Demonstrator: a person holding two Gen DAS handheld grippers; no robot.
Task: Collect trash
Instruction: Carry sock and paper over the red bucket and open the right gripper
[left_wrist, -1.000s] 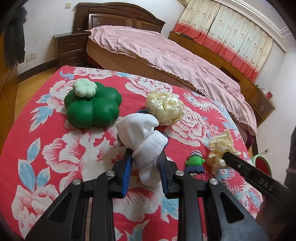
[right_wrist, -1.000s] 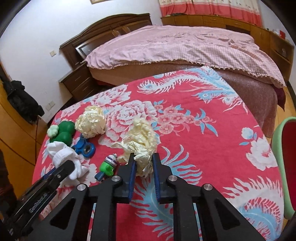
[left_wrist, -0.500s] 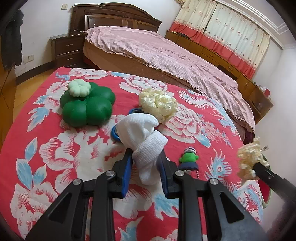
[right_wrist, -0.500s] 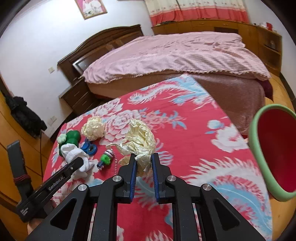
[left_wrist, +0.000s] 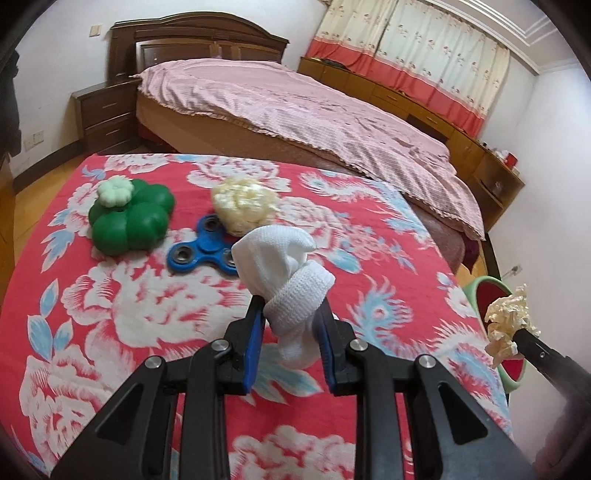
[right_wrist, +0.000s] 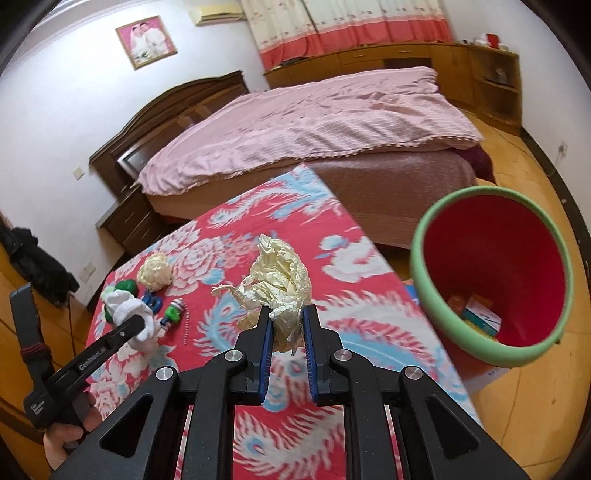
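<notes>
My left gripper (left_wrist: 290, 314) is shut on a white sock (left_wrist: 284, 266) and holds it above the red floral tablecloth (left_wrist: 147, 317). My right gripper (right_wrist: 286, 317) is shut on a crumpled yellow paper wad (right_wrist: 280, 280), lifted above the table's right part; the wad also shows in the left wrist view (left_wrist: 506, 325). A red trash bin with a green rim (right_wrist: 495, 273) stands on the floor right of the table, with some items inside. A second yellow paper wad (left_wrist: 243, 203) lies on the table, also seen in the right wrist view (right_wrist: 155, 273).
A green clover-shaped toy (left_wrist: 129, 218) and a blue fidget spinner (left_wrist: 203, 251) lie on the table's left part. A small green figure toy (right_wrist: 171, 314) lies near the sock. A bed with a pink cover (right_wrist: 314, 122) stands behind the table.
Both grippers have lifted with their loads. The right gripper has carried the paper wad right, toward the bin, which now shows larger. The blue spinner is now uncovered.
</notes>
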